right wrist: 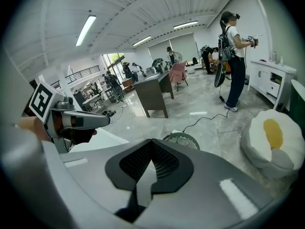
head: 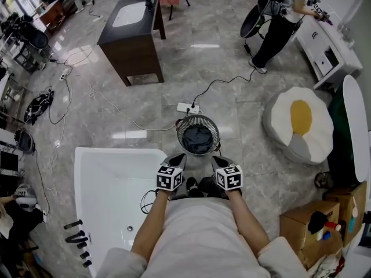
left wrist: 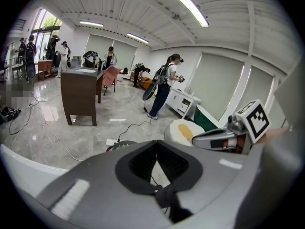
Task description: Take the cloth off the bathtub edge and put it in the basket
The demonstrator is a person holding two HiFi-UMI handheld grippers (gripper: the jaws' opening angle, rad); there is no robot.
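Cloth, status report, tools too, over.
Left tool shut, empty; right tool same. Dark cloth in basket. Bathtub edge bare, nothing in the way.
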